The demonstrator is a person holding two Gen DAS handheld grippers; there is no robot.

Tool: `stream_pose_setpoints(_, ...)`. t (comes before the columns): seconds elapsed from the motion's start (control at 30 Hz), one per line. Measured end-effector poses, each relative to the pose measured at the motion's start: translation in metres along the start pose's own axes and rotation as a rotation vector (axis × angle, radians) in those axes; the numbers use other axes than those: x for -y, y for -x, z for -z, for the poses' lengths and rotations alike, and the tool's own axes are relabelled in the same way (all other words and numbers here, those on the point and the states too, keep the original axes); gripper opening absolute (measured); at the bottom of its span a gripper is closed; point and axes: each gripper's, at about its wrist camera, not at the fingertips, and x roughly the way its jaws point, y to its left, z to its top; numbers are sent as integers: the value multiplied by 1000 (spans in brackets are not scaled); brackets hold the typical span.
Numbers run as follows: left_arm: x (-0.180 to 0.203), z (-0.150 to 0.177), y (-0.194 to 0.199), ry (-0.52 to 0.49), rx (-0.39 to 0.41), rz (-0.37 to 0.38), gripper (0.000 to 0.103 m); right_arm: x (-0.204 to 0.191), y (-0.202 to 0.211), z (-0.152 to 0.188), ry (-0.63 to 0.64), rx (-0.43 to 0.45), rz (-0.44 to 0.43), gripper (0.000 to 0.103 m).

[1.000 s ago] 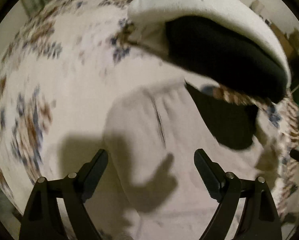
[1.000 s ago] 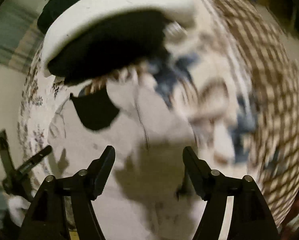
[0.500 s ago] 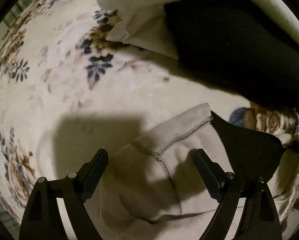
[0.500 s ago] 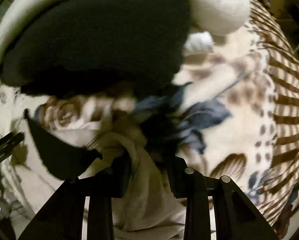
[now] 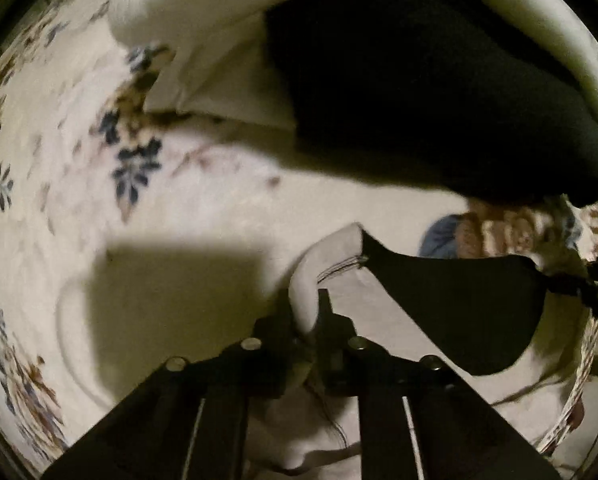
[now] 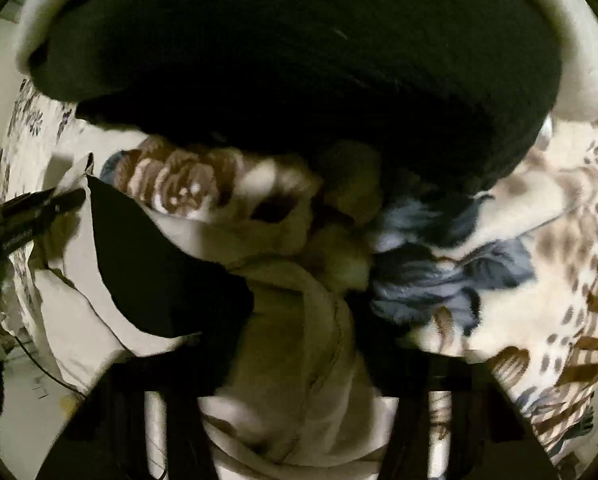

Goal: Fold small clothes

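A small beige garment with a black inner panel (image 5: pixel 459 308) lies on a floral blanket. My left gripper (image 5: pixel 307 316) is shut on the garment's stitched corner (image 5: pixel 331 256) and pinches the fabric between its fingers. In the right wrist view the garment (image 6: pixel 299 340) bunches up over my right gripper, whose fingers are hidden under the cloth; the black panel (image 6: pixel 159 272) shows to the left. The left gripper (image 6: pixel 27 216) also shows at the left edge of that view, and the right gripper's tip (image 5: pixel 595 280) at the right edge of the left wrist view.
A cream-rimmed cushion with a black middle (image 5: pixel 419 80) lies right behind the garment, also in the right wrist view (image 6: pixel 299 60). The cream blanket has blue and brown flowers (image 5: pixel 135 168) and a brown striped border (image 6: pixel 571 320).
My left gripper has closed on the garment's corner; it was open half a second ago. My right gripper stayed on the other end, and the cloth has bunched up over it.
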Motion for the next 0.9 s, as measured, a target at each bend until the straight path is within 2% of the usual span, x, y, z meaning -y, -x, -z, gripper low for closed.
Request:
stream_pose_setpoints(0.03,3,3,5,-14,17,3,6,-2,4,2,-1,19,0,13)
stream_pose_setpoints(0.07,5,7,10,-29,32,9,5,-7,8,6,-5,35,-3,11)
stream_pose_setpoints(0.13,5,13,23,-36,61,21,5,-6,16,16,-31,67,-22,10)
stream_pose_setpoints(0.4,-11,44,94,22,191,94,5,-9,76,66,-75,187,-7,9)
stream_pose_setpoints(0.47,0,64,115,34,215,114,5,-12,97,81,-83,217,-14,9)
stream_pose_setpoints(0.53,-1,85,131,47,228,125,5,-21,111,111,-90,245,-15,9)
stream_pose_setpoints(0.63,4,123,133,86,213,144,5,-33,121,161,-93,253,-20,9)
stream_pose_setpoints(0.73,10,174,124,118,159,141,5,-51,108,208,-87,230,-23,9)
stream_pose_setpoints(0.9,8,231,95,183,58,100,10,-59,67,278,-70,149,-31,9)
